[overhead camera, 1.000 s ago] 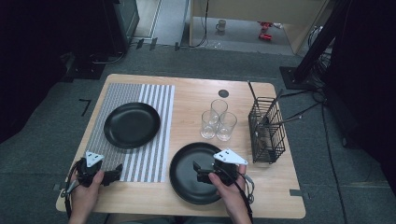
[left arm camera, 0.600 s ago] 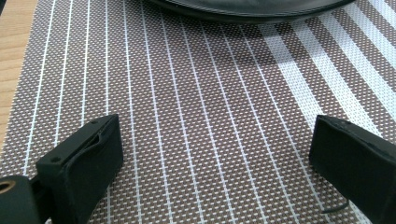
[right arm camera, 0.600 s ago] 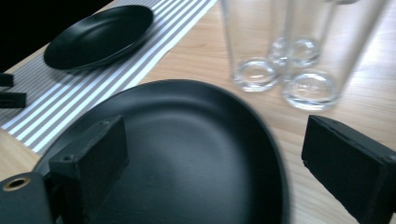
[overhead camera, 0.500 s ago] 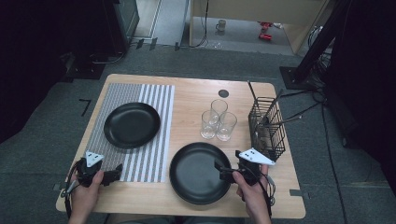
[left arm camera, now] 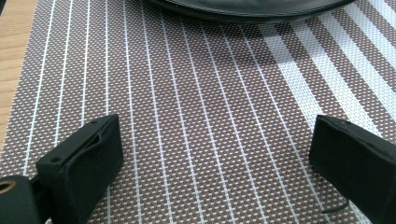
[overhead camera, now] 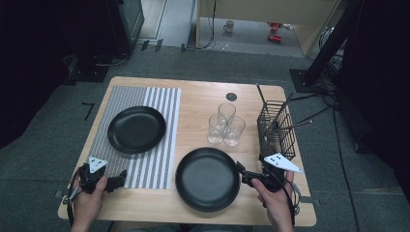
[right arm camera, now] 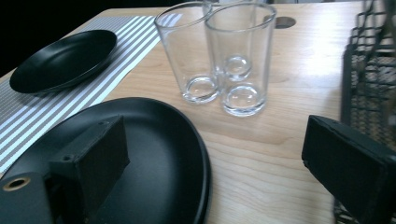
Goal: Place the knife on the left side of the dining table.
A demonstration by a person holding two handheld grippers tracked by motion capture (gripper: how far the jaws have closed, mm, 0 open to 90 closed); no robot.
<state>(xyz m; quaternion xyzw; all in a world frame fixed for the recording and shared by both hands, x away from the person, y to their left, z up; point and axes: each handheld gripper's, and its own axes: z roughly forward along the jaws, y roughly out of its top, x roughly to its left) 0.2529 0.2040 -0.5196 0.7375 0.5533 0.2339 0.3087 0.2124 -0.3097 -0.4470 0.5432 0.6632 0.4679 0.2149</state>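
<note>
Black plate [overhead camera: 208, 179] sits on bare wood surface [overhead camera: 203, 104], just left of right tongs [overhead camera: 245, 176]; jaws spread, empty, one over its rim. Left tongs [overhead camera: 115, 182] spread over striped mat [overhead camera: 159, 145], farther off. Right hand nearer.

We look down on a wooden tabletop [overhead camera: 193, 104] bearing a striped placemat [overhead camera: 159, 145] at 9 o'clock, a large black plate [overhead camera: 208, 179] at 6 o'clock, three clear glasses [overhead camera: 225, 124] clustered near the centre, a black wire basket [overhead camera: 276, 128] at 3 o'clock, and a round dark grommet [overhead camera: 231, 96] at 12 o'clock.
</note>
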